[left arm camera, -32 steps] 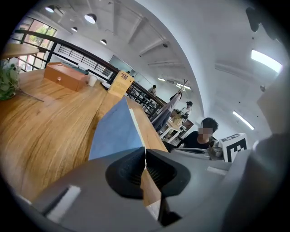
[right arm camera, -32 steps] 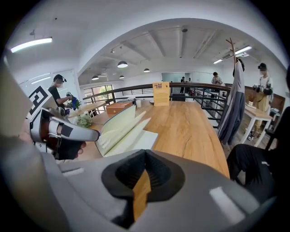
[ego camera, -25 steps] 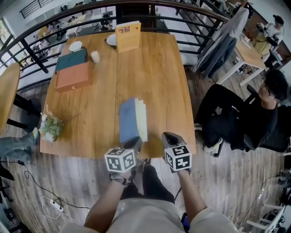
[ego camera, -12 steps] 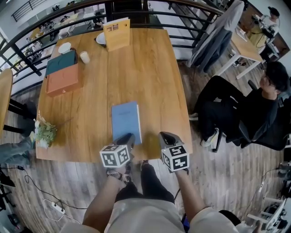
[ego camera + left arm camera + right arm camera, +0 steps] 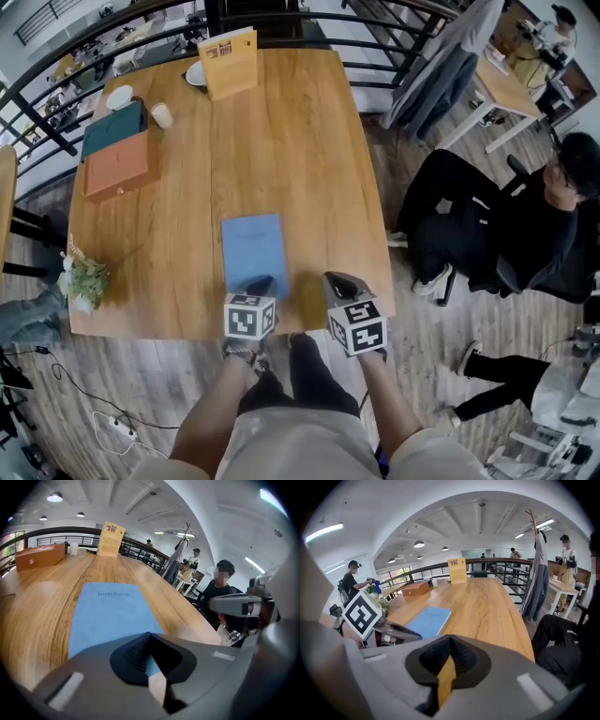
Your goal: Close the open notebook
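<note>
The notebook (image 5: 251, 248) lies closed and flat on the wooden table (image 5: 309, 169), its blue cover up. In the left gripper view the notebook (image 5: 112, 611) shows the word "notebook" on its cover. My left gripper (image 5: 260, 284) is shut with nothing in it, its tips over the notebook's near edge; the left gripper (image 5: 149, 641) looks along the cover. My right gripper (image 5: 336, 281) is shut and empty, just right of the notebook near the table's front edge. From the right gripper (image 5: 450, 644) the notebook (image 5: 429, 619) lies ahead to the left.
A brown box (image 5: 116, 167), a teal book (image 5: 114, 127), a cup (image 5: 161, 114) and a standing menu card (image 5: 228, 62) sit at the far side. A plant (image 5: 84, 278) is at the left edge. A person (image 5: 506, 225) sits to the right, beyond the table.
The notebook's cover went from half raised with pages showing to flat and closed. My left gripper sank toward the notebook's near edge. The right gripper barely moved.
</note>
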Demonstrator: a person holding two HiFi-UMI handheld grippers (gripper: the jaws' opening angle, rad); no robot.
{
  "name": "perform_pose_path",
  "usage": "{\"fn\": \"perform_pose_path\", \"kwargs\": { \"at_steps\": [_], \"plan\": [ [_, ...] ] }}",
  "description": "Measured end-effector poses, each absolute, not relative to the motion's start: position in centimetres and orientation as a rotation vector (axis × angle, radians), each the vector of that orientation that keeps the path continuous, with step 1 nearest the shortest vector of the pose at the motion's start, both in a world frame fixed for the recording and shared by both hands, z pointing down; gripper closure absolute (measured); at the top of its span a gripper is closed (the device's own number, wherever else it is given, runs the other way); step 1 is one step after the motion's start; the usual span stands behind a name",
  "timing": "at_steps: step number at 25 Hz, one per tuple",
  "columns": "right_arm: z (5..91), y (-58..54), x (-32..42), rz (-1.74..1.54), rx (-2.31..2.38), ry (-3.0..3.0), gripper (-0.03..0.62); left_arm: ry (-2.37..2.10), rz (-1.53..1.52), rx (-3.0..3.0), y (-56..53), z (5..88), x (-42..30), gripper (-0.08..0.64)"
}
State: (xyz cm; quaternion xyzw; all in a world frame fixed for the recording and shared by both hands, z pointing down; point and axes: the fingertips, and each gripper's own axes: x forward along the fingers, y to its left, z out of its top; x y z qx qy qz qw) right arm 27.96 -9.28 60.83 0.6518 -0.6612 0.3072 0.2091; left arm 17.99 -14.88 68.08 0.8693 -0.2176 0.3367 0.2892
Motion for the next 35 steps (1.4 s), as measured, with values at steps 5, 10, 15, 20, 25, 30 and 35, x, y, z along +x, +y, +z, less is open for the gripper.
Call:
{"fn": "perform_pose_path", "kwargs": {
  "at_steps": [5,10,15,20,25,30,35],
  "plan": [
    [61.0,-9.7,28.0,0.861,1.807,-1.842,0.592,-0.581,0.988,2.37,-14.7,68.4,18.1,0.552],
    [60.6,-10.1,27.7,0.852,1.802,-1.854,0.592,-0.597,0.994,2.384,-14.8,68.4,18.1,0.552],
    [59.9,-10.1,26.7,0.831,1.798,-1.877,0.592,-0.568,0.974,2.359,-14.8,68.6,18.0,0.552],
    [58.0,-9.7,25.5,0.783,1.799,-1.903,0.592,-0.545,0.978,2.351,-14.3,68.7,17.7,0.552],
    [55.3,-8.9,25.1,0.733,1.82,-1.912,0.592,-0.536,0.928,2.4,-14.1,66.1,17.3,0.549],
    [53.1,-8.5,24.4,0.692,1.847,-1.929,0.592,-0.57,0.809,2.451,-15.0,62.0,15.5,0.549],
    [50.3,-8.4,23.0,0.635,1.873,-1.973,0.592,-0.612,0.667,2.571,-15.6,56.9,13.2,0.551]
  ]
}}
